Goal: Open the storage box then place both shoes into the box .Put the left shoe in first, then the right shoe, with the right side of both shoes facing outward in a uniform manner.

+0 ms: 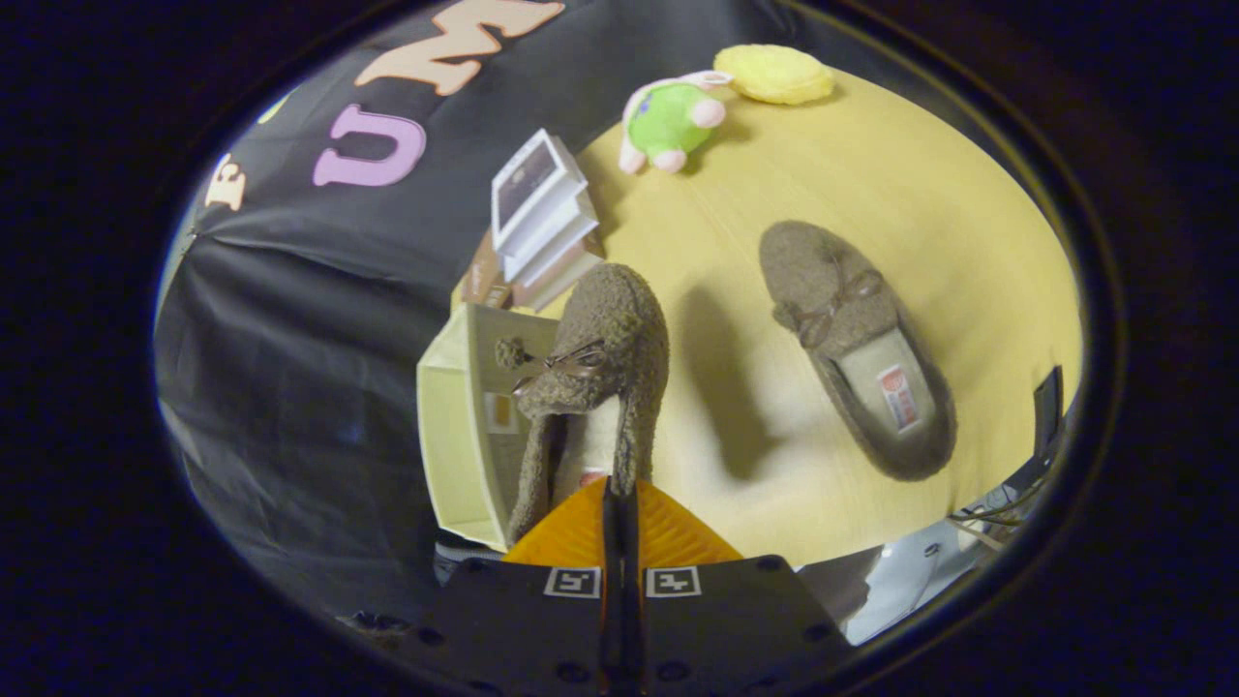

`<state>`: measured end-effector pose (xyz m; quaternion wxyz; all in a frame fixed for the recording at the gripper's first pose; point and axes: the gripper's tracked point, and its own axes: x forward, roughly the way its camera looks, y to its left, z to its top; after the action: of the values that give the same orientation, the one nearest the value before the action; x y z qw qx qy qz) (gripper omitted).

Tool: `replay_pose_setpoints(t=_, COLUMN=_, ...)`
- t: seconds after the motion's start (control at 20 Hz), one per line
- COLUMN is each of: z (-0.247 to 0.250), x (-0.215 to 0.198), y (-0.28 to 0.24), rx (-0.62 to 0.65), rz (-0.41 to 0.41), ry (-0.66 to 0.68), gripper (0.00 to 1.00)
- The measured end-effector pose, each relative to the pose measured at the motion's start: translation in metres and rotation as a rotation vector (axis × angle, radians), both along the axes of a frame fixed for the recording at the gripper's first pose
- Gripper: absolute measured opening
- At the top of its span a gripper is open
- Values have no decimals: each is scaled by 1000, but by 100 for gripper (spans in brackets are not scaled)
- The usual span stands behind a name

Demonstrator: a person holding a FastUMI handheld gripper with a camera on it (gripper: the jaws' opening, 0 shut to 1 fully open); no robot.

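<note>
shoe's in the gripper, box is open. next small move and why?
Probably carry the held shoe toward the open storage box just beside it. The gripper is shut on the shoe's heel edge and the shoe hangs clear of the table, casting a shadow; the other shoe lies on the table beyond.

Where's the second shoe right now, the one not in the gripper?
The loose shoe lies flat on the table, beyond the fingers, across from the open storage box and nearer than the green plush toy.
</note>
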<state>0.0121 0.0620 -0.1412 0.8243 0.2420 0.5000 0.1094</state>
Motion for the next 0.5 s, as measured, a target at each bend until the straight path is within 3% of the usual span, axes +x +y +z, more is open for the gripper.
replay_pose_setpoints(t=0.3, z=77, x=5, y=77, rx=158, rz=83, ry=-40, gripper=3)
replay_pose_setpoints(t=0.5, z=78, x=13, y=133, rx=179, rz=134, ry=-30, gripper=3)
